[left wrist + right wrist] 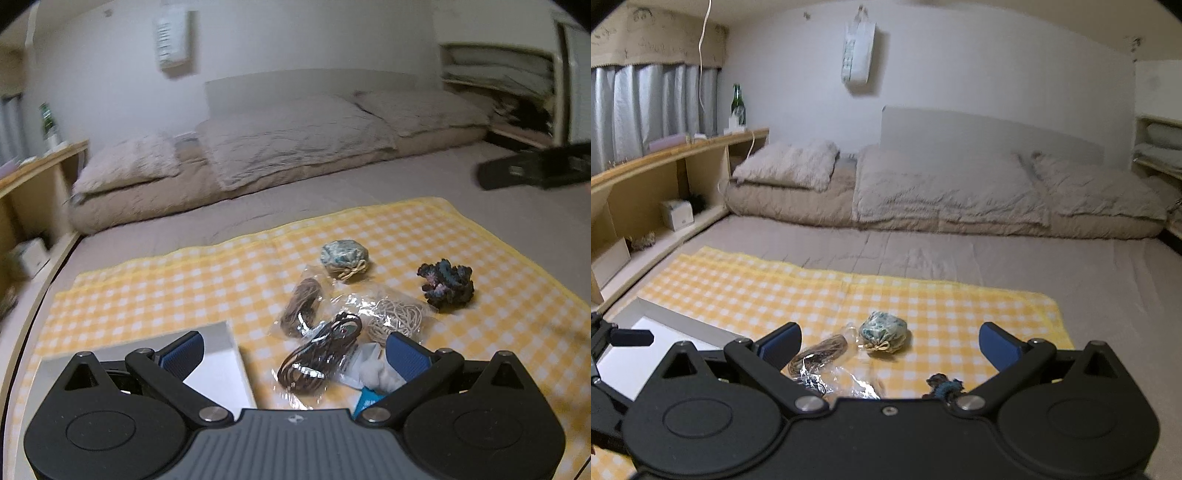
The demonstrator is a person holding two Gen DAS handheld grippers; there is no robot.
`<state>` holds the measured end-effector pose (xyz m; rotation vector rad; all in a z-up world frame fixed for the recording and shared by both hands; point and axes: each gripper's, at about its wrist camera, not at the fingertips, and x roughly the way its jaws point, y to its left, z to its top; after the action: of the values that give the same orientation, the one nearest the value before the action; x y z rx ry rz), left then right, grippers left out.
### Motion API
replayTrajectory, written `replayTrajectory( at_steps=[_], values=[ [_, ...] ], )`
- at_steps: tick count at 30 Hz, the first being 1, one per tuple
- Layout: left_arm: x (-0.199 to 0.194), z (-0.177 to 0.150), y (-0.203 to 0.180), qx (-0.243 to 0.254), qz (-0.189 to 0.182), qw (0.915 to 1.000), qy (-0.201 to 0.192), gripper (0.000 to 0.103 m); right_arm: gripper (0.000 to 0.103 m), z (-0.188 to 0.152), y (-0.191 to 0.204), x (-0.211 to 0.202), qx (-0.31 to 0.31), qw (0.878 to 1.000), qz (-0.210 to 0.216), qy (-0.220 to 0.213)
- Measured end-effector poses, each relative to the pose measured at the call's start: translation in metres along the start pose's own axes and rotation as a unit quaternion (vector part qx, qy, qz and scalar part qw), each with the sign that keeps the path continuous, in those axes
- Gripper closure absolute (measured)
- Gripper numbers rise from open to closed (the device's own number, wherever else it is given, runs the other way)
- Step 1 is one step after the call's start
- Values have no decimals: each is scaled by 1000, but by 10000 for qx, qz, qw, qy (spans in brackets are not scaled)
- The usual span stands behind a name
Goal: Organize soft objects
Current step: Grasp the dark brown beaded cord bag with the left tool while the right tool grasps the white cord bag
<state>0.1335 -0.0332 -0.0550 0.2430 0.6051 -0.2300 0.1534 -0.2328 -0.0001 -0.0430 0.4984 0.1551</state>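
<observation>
Hovering before first pick: left claw (294, 350) wide, empty, over bagged dark cord (317, 360) near the white box (218, 360) on the yellow checked cloth (155, 288). Right claw (890, 341) wide, empty, floral pouch (884, 331) ahead. Next: lower, pinch bag, carry left to box.

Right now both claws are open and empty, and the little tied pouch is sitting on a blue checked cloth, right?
Almost. Both the left claw and the right claw are open and empty, and the little tied pouch does sit on a checked cloth, but that cloth is yellow and white, not blue. The right wrist view shows it clearly.
</observation>
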Motion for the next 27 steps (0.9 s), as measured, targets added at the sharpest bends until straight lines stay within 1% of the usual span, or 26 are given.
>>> replayTrajectory(
  at_steps=[2, 3, 5, 7, 10, 13, 17, 21, 24, 26, 27],
  values=[
    [11, 0, -2, 195, -149, 9997, -69, 0, 0, 2, 1, 23, -86, 9996, 182, 177],
    [17, 0, -2, 277, -239, 9993, -65, 2, 0, 1, 1, 33, -145, 9992, 265, 244],
    [29, -1, -2, 418, -481, 9980, -19, 11, 0, -5, 2, 56, -274, 9982, 359, 382],
    [42, -3, -2, 547, -669, 9962, 94, 24, 0, -12, 1, 77, -323, 9975, 405, 490],
    [60, -7, -3, 819, -946, 9920, 142, 31, 0, -26, -2, 102, -453, 9948, 553, 728],
    [79, -10, -2, 1041, -1168, 9873, 289, 38, 0, -40, -2, 124, -797, 9897, 744, 933],
    [105, -14, -2, 1165, -1481, 9809, 493, 38, 0, -57, 0, 146, -1147, 9802, 1012, 1260],
    [126, -15, -3, 1330, -1623, 9758, 623, 38, 0, -70, 6, 160, -1461, 9692, 1314, 1488],
    [141, -13, 1, 1302, -1746, 9731, 753, 38, 1, -76, 11, 172, -1646, 9618, 1457, 1632],
    [150, -12, 4, 1258, -1856, 9705, 883, 38, 2, -79, 15, 178, -1690, 9587, 1510, 1716],
    [155, -12, 5, 1226, -1909, 9687, 1003, 38, 6, -81, 16, 182, -1689, 9572, 1532, 1780]
  ],
)
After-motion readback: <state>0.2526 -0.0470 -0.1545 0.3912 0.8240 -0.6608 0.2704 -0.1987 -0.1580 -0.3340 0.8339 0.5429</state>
